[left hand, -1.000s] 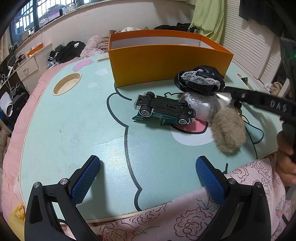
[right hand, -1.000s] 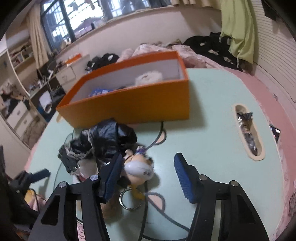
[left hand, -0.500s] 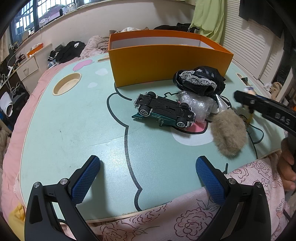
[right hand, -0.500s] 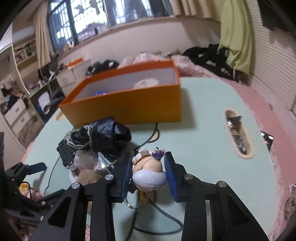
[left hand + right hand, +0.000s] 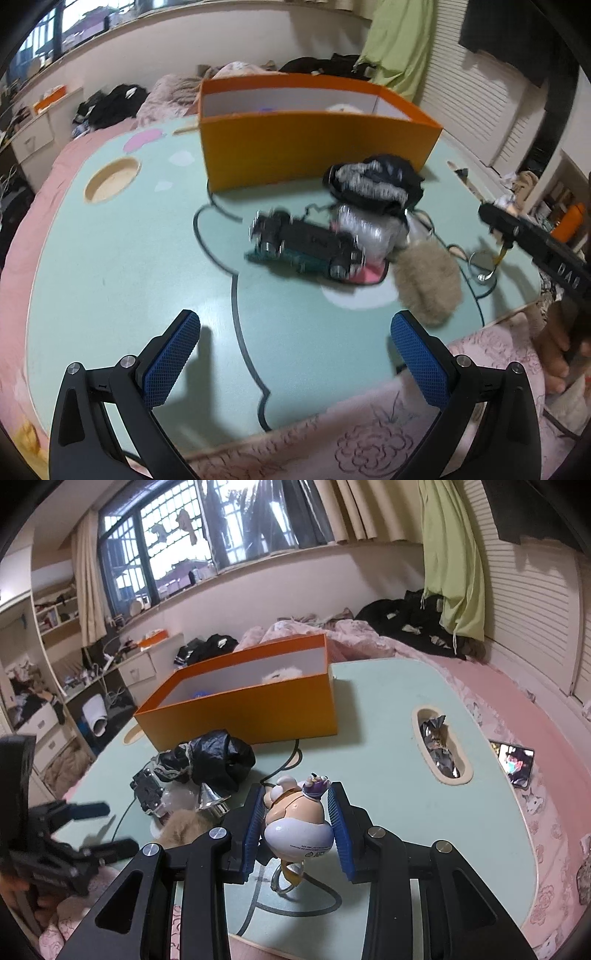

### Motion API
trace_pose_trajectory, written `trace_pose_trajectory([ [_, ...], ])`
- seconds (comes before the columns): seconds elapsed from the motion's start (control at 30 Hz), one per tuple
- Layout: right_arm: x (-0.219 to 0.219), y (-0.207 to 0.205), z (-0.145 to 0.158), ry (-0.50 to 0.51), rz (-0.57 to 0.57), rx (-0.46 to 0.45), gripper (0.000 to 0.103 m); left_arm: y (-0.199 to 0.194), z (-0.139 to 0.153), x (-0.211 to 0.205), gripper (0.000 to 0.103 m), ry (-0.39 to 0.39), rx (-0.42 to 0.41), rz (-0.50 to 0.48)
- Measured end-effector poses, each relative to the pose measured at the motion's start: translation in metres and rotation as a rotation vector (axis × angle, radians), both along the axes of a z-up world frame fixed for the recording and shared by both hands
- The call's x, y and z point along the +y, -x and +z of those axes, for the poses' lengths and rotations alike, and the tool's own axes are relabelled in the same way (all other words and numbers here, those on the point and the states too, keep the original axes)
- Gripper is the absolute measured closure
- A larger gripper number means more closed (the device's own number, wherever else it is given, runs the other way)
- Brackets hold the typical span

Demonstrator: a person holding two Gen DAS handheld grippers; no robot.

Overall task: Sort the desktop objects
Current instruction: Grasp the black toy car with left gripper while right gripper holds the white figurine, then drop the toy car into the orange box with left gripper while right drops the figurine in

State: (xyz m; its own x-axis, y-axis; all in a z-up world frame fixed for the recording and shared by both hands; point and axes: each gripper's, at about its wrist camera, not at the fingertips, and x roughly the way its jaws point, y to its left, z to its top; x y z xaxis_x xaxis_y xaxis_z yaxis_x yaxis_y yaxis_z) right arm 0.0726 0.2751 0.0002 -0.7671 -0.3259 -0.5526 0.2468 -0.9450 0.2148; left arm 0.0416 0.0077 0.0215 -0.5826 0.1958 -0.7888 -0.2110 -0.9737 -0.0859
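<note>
My right gripper (image 5: 297,825) is shut on a pig figurine keychain (image 5: 297,821) and holds it above the pale green table (image 5: 388,709); its ring (image 5: 286,880) dangles below. An orange box (image 5: 243,701) stands at the back with a few items inside. My left gripper (image 5: 291,356) is open and empty over the table's front edge. Ahead of it lie an overturned toy car (image 5: 306,245), a bubble-wrapped item (image 5: 364,230), a black lace cloth (image 5: 375,182) and a tan fur pompom (image 5: 428,282). The right gripper (image 5: 517,230) shows at the right of the left wrist view.
The table has a round hole (image 5: 110,179) at the left and an oblong slot (image 5: 441,751) holding foil wrappers at the right. A phone (image 5: 515,762) lies on the pink bedding beside the table. Floral bedding (image 5: 369,443) borders the front edge.
My right gripper closed on the pig figurine and lifted it off the table, ring dangling. My left gripper has risen and shifted slightly; it stays open.
</note>
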Motion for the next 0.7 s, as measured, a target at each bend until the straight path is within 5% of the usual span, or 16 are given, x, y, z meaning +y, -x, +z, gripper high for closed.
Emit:
trace_pose_trajectory([
  [0.2,0.004,0.004,-0.003,0.018,-0.001,-0.025,0.069,0.030,0.002,0.014,0.000,0.113,0.010,-0.042],
  [0.4,0.003,0.002,-0.003,0.014,0.003,-0.026,0.069,0.039,0.002,0.034,0.000,0.127,0.031,-0.132],
  [0.43,0.003,0.002,-0.003,0.015,0.003,-0.025,0.069,0.040,0.001,0.037,0.004,0.141,0.041,-0.132],
  [0.5,0.003,0.002,-0.003,0.015,0.001,-0.023,0.069,0.042,-0.001,0.035,0.030,0.146,0.034,-0.121],
  [0.7,0.001,0.002,-0.001,0.004,0.007,-0.021,0.069,0.026,0.006,0.015,0.030,0.036,0.064,-0.085],
])
